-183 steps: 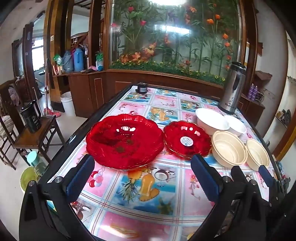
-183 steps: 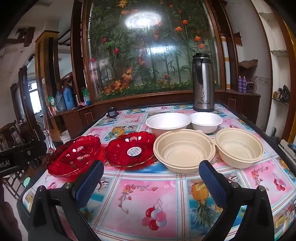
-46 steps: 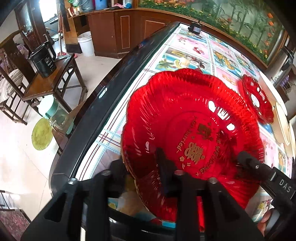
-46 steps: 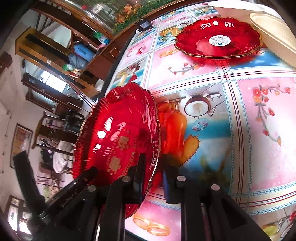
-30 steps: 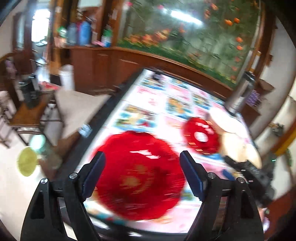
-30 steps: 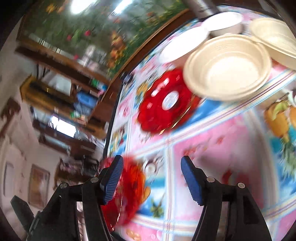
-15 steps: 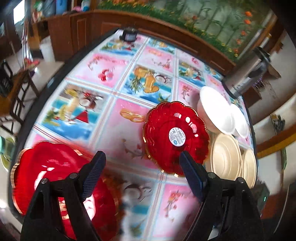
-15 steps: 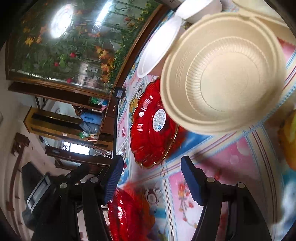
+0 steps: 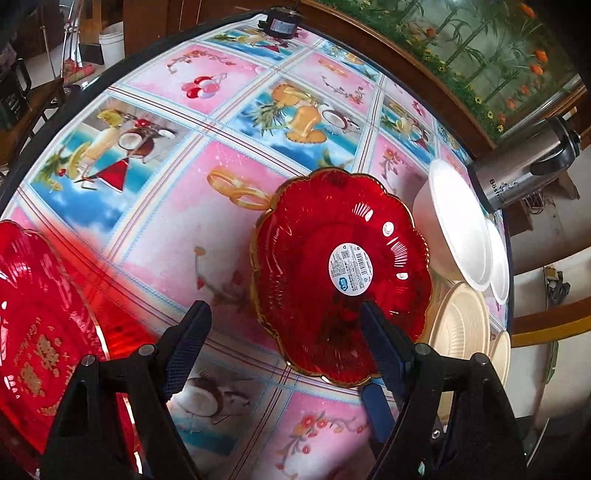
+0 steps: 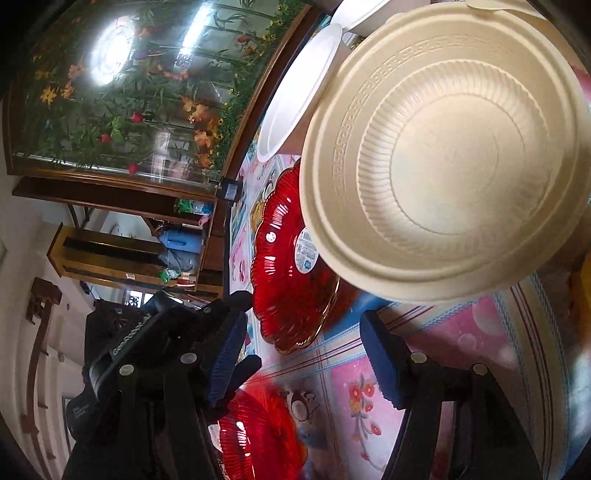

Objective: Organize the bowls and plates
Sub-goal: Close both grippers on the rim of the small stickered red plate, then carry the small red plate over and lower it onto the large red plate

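Observation:
A small red plate [image 9: 341,271] with a white sticker lies on the table just ahead of my open, empty left gripper [image 9: 284,332]; it also shows in the right wrist view [image 10: 291,280]. The large red plate [image 9: 35,339] lies at the table's near left edge, also low in the right wrist view [image 10: 251,439]. Beige bowls [image 9: 460,328] and white bowls [image 9: 458,229] stand to the right. My right gripper [image 10: 303,354] is open and empty, close below a large beige bowl [image 10: 443,147] and near the small red plate.
The table [image 9: 221,155] has a colourful fruit-print cloth. A steel thermos [image 9: 524,173] stands at the far right edge. A small black object [image 9: 280,24] sits at the far end. The left gripper's body [image 10: 147,339] shows in the right wrist view.
Both grippers let go of the large red plate, opened, and moved right. The left one has now come down close to the small red plate, the right one close to the beige bowl.

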The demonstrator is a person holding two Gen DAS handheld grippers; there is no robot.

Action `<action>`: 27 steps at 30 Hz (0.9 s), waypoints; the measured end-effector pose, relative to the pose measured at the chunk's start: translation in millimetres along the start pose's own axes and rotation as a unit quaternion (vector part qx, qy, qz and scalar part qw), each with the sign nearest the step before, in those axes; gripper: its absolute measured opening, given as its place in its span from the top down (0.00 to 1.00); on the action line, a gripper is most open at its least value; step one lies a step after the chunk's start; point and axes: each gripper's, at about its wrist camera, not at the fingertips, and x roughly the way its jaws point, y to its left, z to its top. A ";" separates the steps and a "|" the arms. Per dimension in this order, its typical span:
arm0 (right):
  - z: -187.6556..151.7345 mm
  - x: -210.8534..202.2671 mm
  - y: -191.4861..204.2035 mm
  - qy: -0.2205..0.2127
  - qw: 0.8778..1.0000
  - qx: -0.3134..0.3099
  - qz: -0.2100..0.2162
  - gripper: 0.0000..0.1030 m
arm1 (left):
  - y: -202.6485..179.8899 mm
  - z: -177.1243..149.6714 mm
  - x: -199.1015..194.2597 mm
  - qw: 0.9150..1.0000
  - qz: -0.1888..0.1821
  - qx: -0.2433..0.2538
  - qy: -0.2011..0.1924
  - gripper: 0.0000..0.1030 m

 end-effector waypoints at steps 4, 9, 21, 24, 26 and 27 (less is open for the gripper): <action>4.4 2.2 -0.9 -0.010 1.000 0.003 -0.013 0.46 | -2.7 -1.5 9.0 1.000 0.017 0.004 -0.007 0.20; 8.7 11.2 -1.3 -0.009 1.000 0.012 -0.021 0.56 | -3.8 -0.3 14.2 1.000 0.024 0.006 -0.012 0.20; 16.0 19.8 -14.4 -0.017 0.998 0.031 -0.050 0.90 | -11.0 3.0 25.5 0.999 0.022 0.024 -0.015 0.32; 15.5 20.0 -15.6 -0.016 0.998 0.030 -0.050 0.93 | -7.4 3.6 24.1 1.000 0.015 0.017 -0.015 0.48; 15.9 19.3 -18.6 -0.016 0.998 0.036 -0.044 0.92 | -8.4 2.5 23.1 1.000 0.014 0.017 -0.015 0.55; 15.7 18.7 -18.1 -0.015 0.998 0.034 -0.043 0.92 | -9.4 0.7 21.9 0.999 0.018 0.021 -0.018 0.55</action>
